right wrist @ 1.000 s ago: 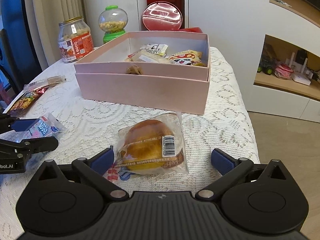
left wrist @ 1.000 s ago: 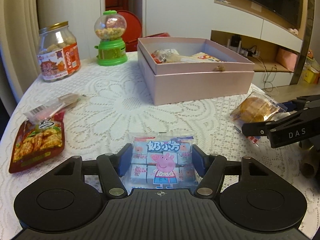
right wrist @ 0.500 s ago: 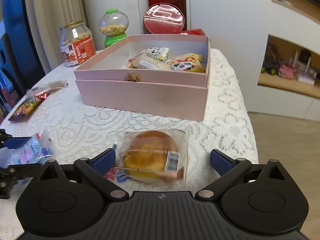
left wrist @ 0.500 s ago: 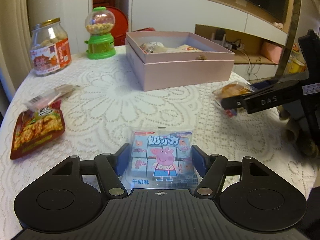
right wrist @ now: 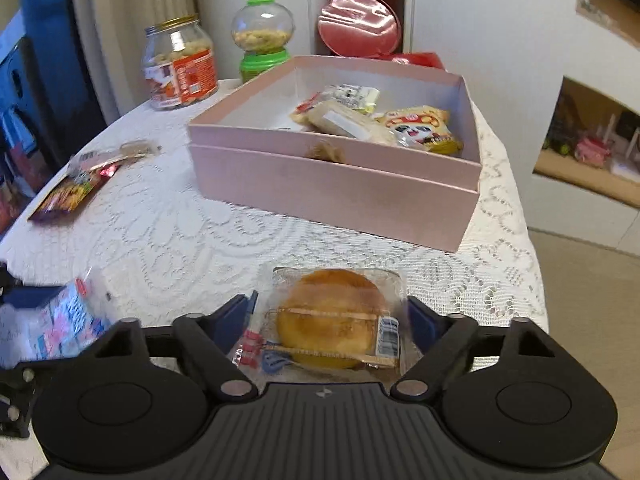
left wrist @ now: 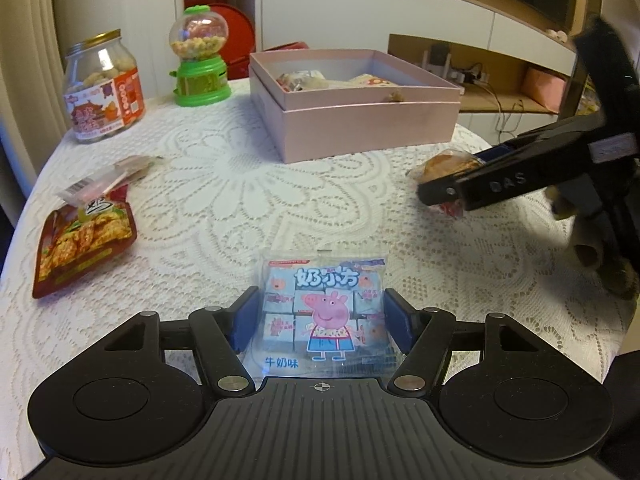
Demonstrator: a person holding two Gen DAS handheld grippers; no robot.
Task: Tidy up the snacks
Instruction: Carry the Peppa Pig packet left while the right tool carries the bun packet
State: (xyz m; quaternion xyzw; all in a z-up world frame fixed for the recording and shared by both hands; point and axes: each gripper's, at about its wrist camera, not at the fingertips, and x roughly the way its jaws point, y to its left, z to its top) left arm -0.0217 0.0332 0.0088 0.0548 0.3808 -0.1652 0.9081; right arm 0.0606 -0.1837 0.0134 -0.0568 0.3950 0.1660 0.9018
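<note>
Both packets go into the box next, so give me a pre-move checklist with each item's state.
1. Left gripper shut on the Peppa Pig packet: ok.
2. Right gripper, just been closing, fingers gripping the bun packet: cannot tell.
3. Pink box open on top: ok.
4. Free floor space in the box's left part: ok.
5. Tablecloth between packets and box free of obstacles: ok.

Snack count on the lace-covered table

One pink box [right wrist: 336, 192] holding about three wrapped snacks [right wrist: 420, 126]; one glass jar [left wrist: 105, 88]; one green candy dispenser [left wrist: 199, 68]; one cartoon-pig milk-cube pack [left wrist: 326, 312]; one wrapped bun [right wrist: 332, 316]; two flat packets at far left [left wrist: 86, 236].
</note>
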